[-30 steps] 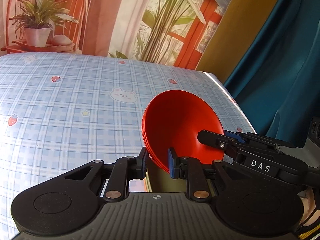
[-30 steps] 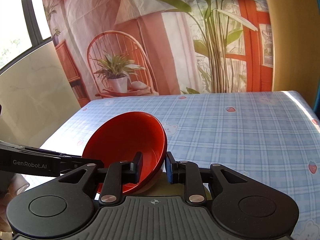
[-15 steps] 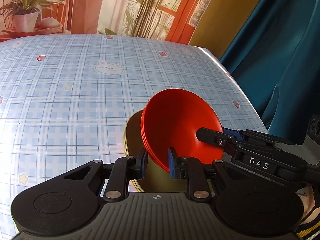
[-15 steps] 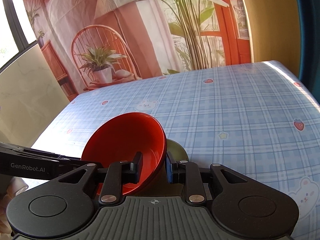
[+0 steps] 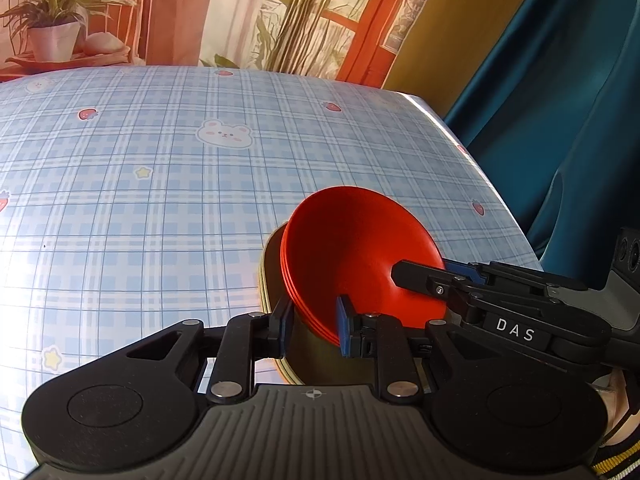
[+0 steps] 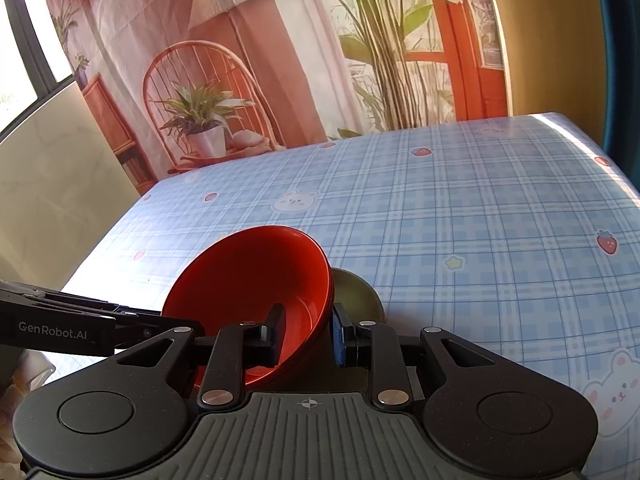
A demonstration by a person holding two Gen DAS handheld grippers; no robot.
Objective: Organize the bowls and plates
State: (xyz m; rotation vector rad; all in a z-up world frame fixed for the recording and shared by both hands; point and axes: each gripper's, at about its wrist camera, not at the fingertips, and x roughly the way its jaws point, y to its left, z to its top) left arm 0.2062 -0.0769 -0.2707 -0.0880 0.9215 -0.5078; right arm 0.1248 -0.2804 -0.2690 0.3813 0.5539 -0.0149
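Observation:
A stack of red bowls (image 5: 352, 256) sits nested inside olive green plates (image 5: 270, 268). My left gripper (image 5: 312, 322) is shut on the near left rim of the red bowls. My right gripper (image 6: 308, 332) is shut on the opposite rim of the same red bowls (image 6: 248, 288), with the green plates (image 6: 356, 292) showing behind them. Each gripper's fingers show in the other's view: the right one (image 5: 424, 280) and the left one (image 6: 132, 320). Whether the green plates touch the table is hidden.
The table (image 5: 140, 200) is covered with a blue plaid cloth with bears and strawberries. Its right edge (image 5: 480, 168) drops off beside a teal curtain (image 5: 560, 100). A printed backdrop with a chair and plants (image 6: 208, 120) hangs behind the far edge.
The view over the table has shifted slightly between frames, with both grippers holding the red bowls throughout. The green plates show more under the bowls than a second ago.

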